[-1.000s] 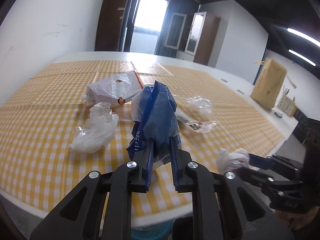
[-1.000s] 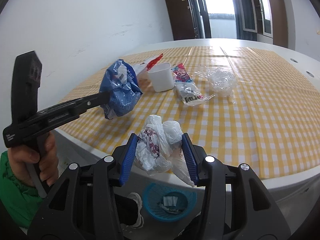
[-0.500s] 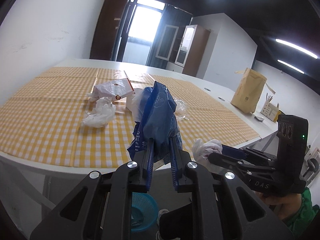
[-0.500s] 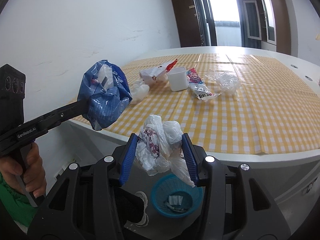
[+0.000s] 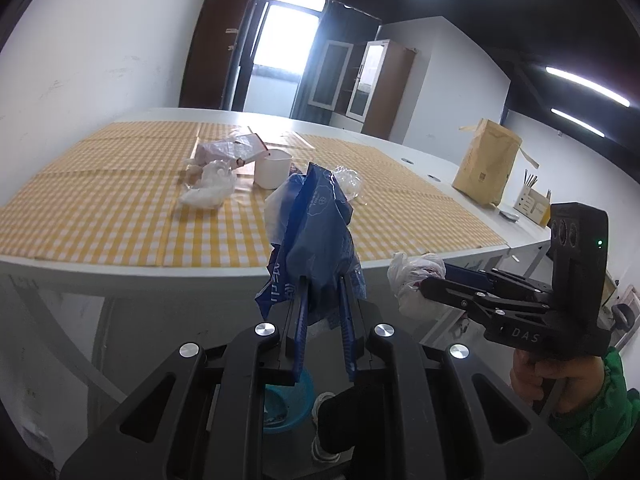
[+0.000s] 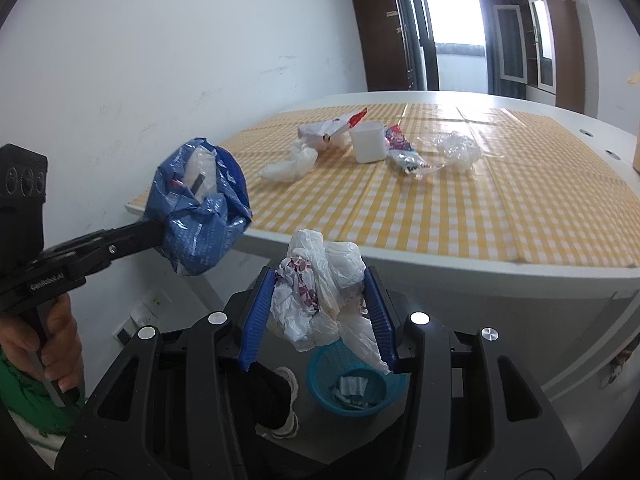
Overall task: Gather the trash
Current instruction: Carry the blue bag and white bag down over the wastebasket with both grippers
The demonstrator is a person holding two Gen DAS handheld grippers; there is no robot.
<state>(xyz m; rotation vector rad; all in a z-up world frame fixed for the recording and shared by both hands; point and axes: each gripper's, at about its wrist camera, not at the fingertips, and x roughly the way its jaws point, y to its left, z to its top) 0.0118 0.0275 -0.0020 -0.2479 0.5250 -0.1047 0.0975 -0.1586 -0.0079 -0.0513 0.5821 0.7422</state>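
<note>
My left gripper (image 5: 323, 280) is shut on a crumpled blue plastic bag (image 5: 316, 236), held in the air in front of the table edge; the bag also shows in the right wrist view (image 6: 200, 208). My right gripper (image 6: 320, 280) is shut on a crumpled white plastic wad with red print (image 6: 320, 292), also seen in the left wrist view (image 5: 414, 276). A blue basket (image 6: 348, 384) with some scraps stands on the floor below the right gripper; in the left wrist view it (image 5: 288, 404) sits under my fingers.
On the yellow checked table (image 6: 500, 208) lie a white cup (image 6: 370, 141), a white bag (image 6: 288, 164), a red-trimmed wrapper (image 6: 328, 128), a colourful snack packet (image 6: 402, 152) and clear crumpled plastic (image 6: 458, 148). A brown paper bag (image 5: 486, 160) stands at the far right.
Both grippers have pulled back from the table and off its edge with their trash still held. The floor basket has come into fuller view below them.
</note>
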